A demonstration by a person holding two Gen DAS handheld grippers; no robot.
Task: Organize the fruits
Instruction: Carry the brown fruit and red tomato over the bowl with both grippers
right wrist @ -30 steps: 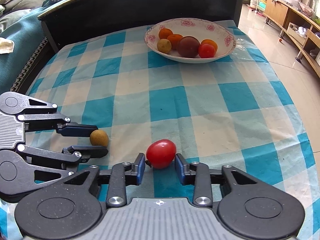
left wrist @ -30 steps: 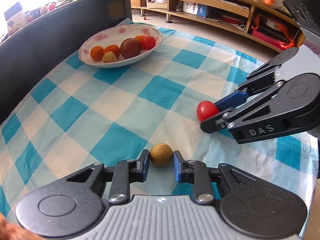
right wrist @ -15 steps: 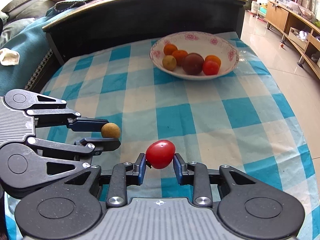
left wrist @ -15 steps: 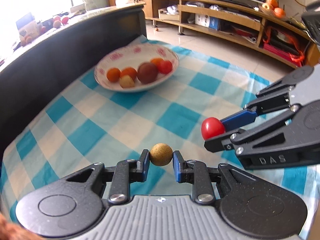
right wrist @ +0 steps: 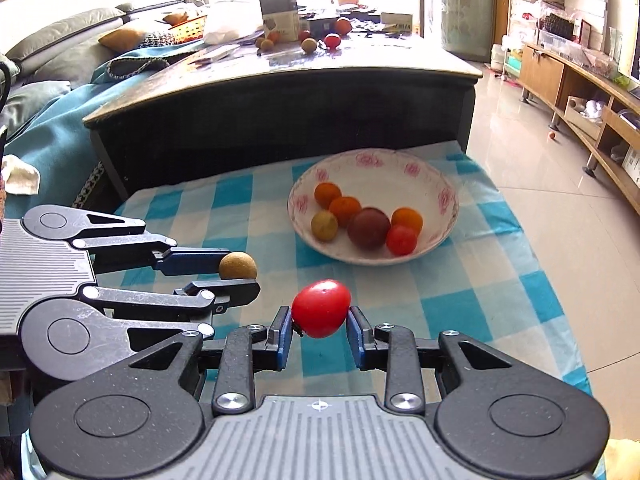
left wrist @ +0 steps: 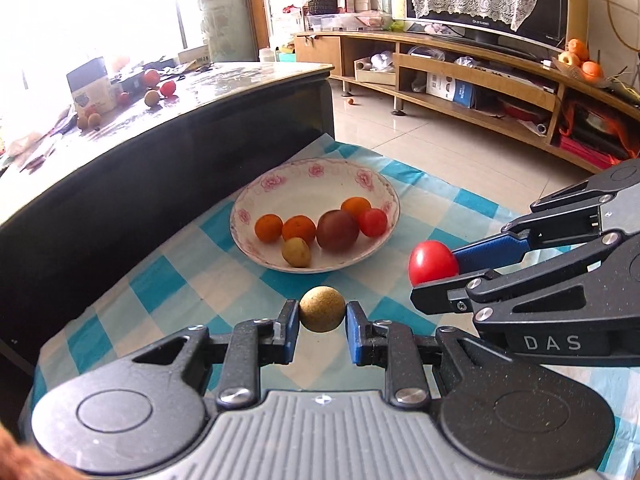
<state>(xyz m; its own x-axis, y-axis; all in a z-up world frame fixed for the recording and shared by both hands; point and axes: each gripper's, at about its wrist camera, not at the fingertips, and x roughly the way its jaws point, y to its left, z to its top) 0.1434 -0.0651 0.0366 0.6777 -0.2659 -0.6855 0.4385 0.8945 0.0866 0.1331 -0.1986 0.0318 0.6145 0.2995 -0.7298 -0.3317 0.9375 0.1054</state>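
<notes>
Both fruits have come up off the checked cloth (right wrist: 256, 208) since a second ago and now ride in the air on the near side of the bowl (left wrist: 248, 208), closer to it than before. The left gripper (left wrist: 322, 316) is closed on a round brown fruit (left wrist: 322, 309), held between its blue pads; the right gripper (right wrist: 320, 322) is closed on a red tomato (right wrist: 321, 308) in the same way. In the right wrist view the brown fruit hangs to the left of the bowl's near edge and the tomato just in front of it. That puts the task at the carrying step, I judge: both pieces are lifted and only need to go over the rim and be let go. The bowl already holds three orange fruits, a dark plum-like one, a small yellowish one and a red one (crowded toward the near side, so the far half is the freer landing spot). Nothing lies on the cloth between the grippers and the bowl. Behind the bowl a dark bench (right wrist: 280, 80) rises, cluttered with boxes and more loose fruit; the two grippers sit close together and could knock each other over the bowl.
</notes>
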